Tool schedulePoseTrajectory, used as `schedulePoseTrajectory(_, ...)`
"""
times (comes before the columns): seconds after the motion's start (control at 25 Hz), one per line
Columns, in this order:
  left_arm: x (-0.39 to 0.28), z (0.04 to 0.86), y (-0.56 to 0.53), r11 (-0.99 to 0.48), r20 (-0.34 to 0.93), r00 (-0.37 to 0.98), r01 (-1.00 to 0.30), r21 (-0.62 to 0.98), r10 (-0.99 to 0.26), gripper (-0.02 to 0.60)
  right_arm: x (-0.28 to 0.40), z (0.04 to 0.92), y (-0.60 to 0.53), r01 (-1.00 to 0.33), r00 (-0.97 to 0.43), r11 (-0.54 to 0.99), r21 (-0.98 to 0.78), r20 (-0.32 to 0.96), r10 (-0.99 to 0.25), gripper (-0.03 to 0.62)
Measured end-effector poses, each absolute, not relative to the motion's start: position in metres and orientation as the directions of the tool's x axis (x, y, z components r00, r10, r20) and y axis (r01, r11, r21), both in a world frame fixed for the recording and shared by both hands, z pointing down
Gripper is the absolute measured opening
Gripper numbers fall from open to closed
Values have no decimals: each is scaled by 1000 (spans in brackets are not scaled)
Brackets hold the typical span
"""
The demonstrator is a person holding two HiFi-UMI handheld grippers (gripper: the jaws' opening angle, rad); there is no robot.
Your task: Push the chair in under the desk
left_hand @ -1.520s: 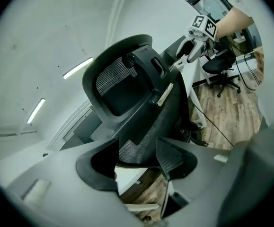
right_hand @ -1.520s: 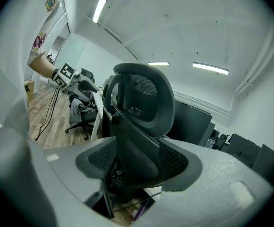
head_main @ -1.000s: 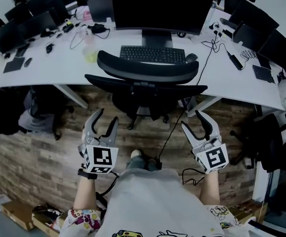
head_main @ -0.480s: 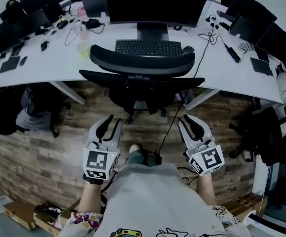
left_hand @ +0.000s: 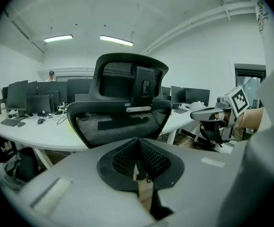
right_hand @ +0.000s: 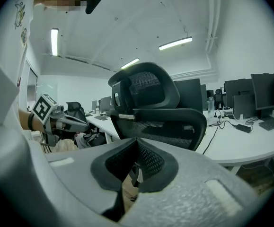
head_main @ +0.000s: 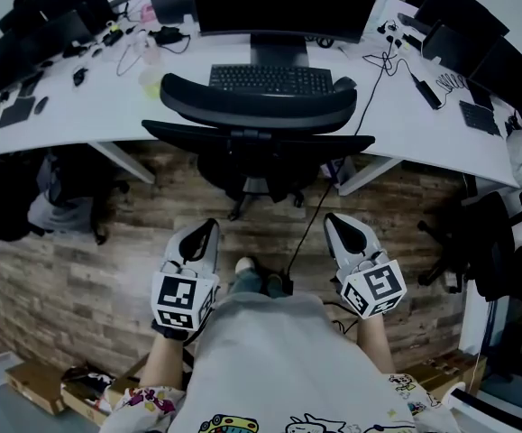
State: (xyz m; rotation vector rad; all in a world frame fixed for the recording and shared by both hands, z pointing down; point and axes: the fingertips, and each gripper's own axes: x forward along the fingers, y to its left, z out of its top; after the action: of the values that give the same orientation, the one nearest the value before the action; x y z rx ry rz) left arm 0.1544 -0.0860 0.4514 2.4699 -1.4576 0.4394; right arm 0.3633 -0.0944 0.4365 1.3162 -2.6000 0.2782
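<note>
A black mesh office chair [head_main: 256, 141] with a curved headrest [head_main: 254, 105] stands tucked against the white desk [head_main: 71, 115], its back toward me. My left gripper [head_main: 209, 231] and right gripper [head_main: 336, 225] hover over the wood floor, well short of the chair and touching nothing. Both pairs of jaws have just been closing and now stand shut with nothing between them. In the left gripper view the chair [left_hand: 122, 119] rises straight beyond the shut left gripper [left_hand: 137, 144]. In the right gripper view the chair [right_hand: 163, 122] stands just beyond the shut right gripper [right_hand: 137, 146].
A keyboard [head_main: 270, 79] and a dark monitor [head_main: 279, 7] sit on the desk behind the chair. A black cable [head_main: 310, 233] hangs from the desk to the floor between my grippers. Another dark chair [head_main: 477, 251] stands at the right, a bag [head_main: 62, 206] under the desk at left.
Both grippers went from wide open to shut, with nothing caught. Both hands drew back a little toward my body and rolled so their marker cubes face up more.
</note>
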Motion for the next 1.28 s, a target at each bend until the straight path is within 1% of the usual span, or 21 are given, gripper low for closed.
schedulePoseTrajectory(0.32, 163, 454, -79, -514, 360, 514, -852, 104, -779, 11, 367, 438, -94, -811, -574, 581, -68, 282, -769, 0)
schedulePoseTrajectory(0.84, 170, 452, -76, -566, 353, 553, -821, 75, -755, 11, 371, 439, -93, -825, -557, 561, -73, 279, -782, 0)
schedulePoseTrajectory(1.28, 169, 449, -81, -574, 342, 559, -816, 66, -755, 11, 371, 434, -93, -820, -561, 570, -52, 271, -782, 1)
